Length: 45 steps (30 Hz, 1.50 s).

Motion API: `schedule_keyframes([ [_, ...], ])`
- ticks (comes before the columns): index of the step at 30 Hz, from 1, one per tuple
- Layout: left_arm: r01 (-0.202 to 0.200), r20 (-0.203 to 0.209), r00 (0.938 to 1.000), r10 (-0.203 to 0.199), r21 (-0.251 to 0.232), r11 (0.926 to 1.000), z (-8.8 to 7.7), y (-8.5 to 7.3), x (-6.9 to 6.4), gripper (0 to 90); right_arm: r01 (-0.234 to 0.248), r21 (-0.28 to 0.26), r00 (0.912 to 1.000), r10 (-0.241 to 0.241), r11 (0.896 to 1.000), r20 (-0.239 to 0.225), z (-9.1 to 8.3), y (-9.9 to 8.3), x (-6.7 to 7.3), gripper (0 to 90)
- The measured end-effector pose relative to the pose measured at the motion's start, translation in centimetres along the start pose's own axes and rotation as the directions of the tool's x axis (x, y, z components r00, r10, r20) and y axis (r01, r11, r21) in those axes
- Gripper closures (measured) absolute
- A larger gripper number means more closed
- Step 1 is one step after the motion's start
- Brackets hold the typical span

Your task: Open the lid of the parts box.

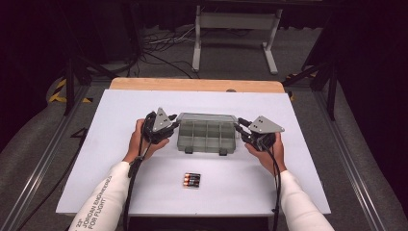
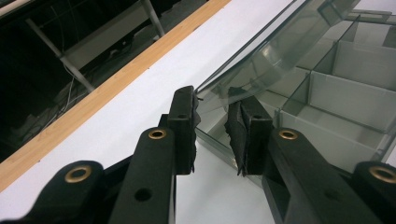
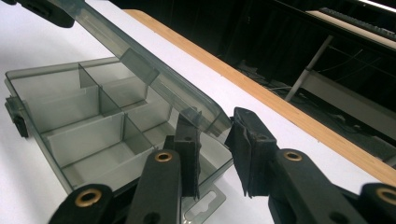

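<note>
Organizer box sits mid-counter, lid tipped up. I've got a gripper at each end so the lid rises evenly. Left gripper fingers are part open around the lid's corner edge — can't tell if they're pinching. Right gripper the same at its corner. Batteries wait near me, well apart — probably going in next.

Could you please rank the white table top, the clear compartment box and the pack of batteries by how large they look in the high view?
1. white table top, by far the largest.
2. clear compartment box, lid raised, between the two grippers.
3. pack of batteries, smallest, though nearer the camera than the box.
</note>
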<state>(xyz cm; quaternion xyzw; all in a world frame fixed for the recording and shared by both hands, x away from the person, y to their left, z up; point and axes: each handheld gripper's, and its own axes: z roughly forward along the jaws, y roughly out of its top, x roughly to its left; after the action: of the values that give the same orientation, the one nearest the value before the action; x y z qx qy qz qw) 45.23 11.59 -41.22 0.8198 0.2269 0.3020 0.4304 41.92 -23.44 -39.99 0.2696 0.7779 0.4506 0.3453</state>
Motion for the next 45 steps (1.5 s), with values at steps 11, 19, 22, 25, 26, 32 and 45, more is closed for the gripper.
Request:
schedule_keyframes([
  [11,0.020,0.008,0.9998,-0.020,-0.011,0.9997,0.3,0.6,0.7,72.3,-0.065,-0.010,0.9977,0.064,0.998,-0.021,0.7,0.7,-1.3,71.3],
  [19,0.058,0.013,0.9982,-0.058,-0.022,0.9981,0.6,0.9,1.2,71.9,-0.109,-0.010,0.9936,0.109,0.994,-0.029,1.3,1.4,-2.0,71.1],
  [22,0.060,0.012,0.9982,-0.059,-0.021,0.9980,0.7,1.1,1.4,71.8,-0.111,-0.013,0.9935,0.111,0.994,-0.026,1.5,1.5,-2.3,72.2],
  [25,0.064,0.016,0.9978,-0.064,-0.025,0.9976,0.9,1.2,1.5,72.0,-0.118,-0.012,0.9928,0.118,0.993,-0.023,1.7,1.4,-2.4,72.9],
  [26,0.070,0.015,0.9975,-0.069,-0.026,0.9972,0.9,1.2,1.6,72.0,-0.120,-0.012,0.9925,0.120,0.993,-0.022,1.8,1.4,-2.5,73.1],
  [32,0.089,0.026,0.9958,-0.088,-0.030,0.9956,1.4,1.4,1.7,72.0,-0.137,-0.014,0.9904,0.137,0.990,-0.019,2.2,1.2,-3.0,76.0],
  [45,0.137,0.033,0.9903,-0.135,-0.050,0.9894,2.2,1.7,2.4,71.3,-0.193,-0.015,0.9808,0.193,0.981,-0.029,3.3,1.3,-4.0,76.3],
])
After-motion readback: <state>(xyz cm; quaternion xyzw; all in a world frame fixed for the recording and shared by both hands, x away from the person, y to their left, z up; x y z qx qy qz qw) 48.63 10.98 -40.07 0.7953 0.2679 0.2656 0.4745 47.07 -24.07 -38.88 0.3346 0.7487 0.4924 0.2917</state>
